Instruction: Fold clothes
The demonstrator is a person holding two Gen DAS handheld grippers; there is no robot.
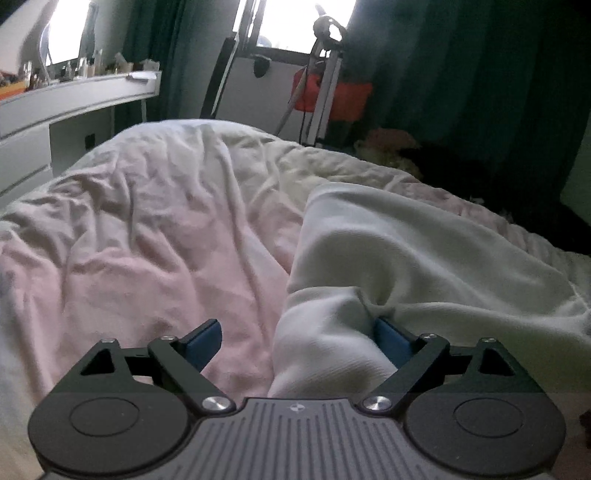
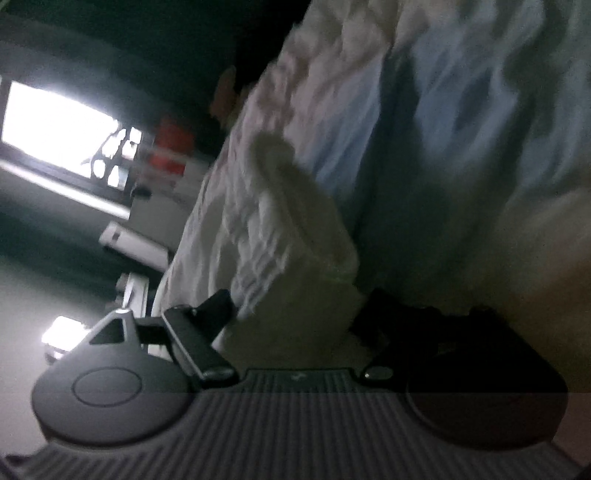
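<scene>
Fingers of both grippers spread wide around white garment [image 1: 406, 251] folds — pink bedding [image 1: 147, 229] free leftward

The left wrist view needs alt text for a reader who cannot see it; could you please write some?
The left gripper, open, reaches over a rumpled pink bed sheet, with a fold of a white garment lying against its right finger. Behind the bed stand a white desk, dark curtains and a bright window.

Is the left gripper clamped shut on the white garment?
No: the left gripper has its jaws spread wide, and the white garment only lies between them against the right finger.
</scene>
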